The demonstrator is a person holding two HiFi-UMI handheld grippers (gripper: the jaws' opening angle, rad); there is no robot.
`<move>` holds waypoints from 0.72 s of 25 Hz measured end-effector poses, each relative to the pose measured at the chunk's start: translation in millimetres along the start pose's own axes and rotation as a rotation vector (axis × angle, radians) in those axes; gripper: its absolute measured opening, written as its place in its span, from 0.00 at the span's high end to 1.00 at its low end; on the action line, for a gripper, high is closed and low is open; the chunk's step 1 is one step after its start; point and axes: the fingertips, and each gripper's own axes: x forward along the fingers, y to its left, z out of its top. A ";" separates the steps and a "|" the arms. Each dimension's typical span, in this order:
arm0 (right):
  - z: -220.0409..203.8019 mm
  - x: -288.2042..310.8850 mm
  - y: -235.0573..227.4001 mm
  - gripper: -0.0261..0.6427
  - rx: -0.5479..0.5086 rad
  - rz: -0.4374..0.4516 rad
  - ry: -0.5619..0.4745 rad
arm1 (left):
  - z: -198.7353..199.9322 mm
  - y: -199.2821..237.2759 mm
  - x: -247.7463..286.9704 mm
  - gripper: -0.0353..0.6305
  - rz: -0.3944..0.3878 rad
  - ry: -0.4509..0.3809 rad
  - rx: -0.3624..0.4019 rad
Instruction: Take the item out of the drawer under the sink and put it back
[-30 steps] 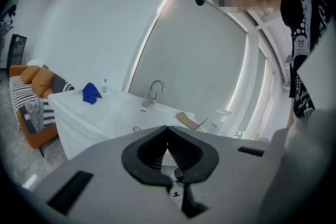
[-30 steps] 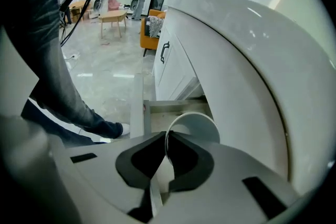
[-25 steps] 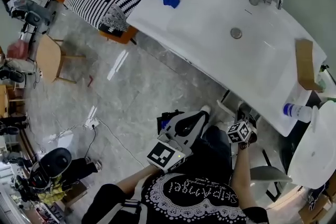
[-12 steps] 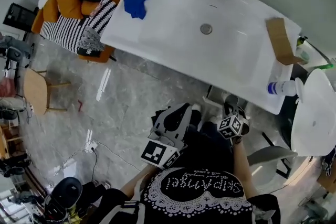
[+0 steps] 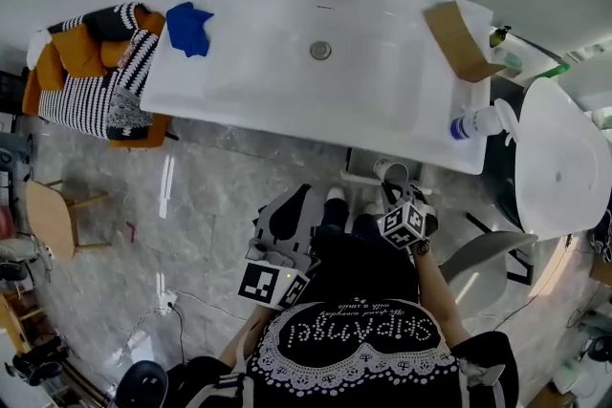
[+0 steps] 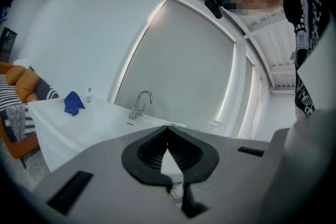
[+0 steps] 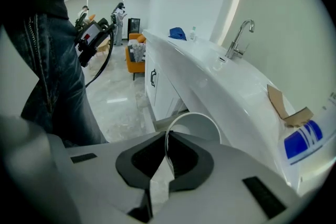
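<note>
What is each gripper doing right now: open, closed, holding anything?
Left gripper: closed, nothing between its jaws.
Right gripper: closed on the rim of a white cup.

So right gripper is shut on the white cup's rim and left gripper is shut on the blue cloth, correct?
No. The right gripper is shut on the rim of the white cup, but the left gripper is shut on nothing: the left gripper view shows its jaws together, the blue cloth lying on the sink counter.
</note>
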 end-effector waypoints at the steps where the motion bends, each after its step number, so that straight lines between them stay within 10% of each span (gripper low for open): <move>1: -0.9 -3.3 0.4 0.92 0.006 -0.005 -0.002 | 0.3 -1.9 -0.3 0.94 -0.005 -0.001 0.002; 18: 2.9 -59.8 -16.5 0.92 0.120 -0.078 -0.132 | -3.1 -34.6 3.3 0.94 -0.050 -0.008 0.042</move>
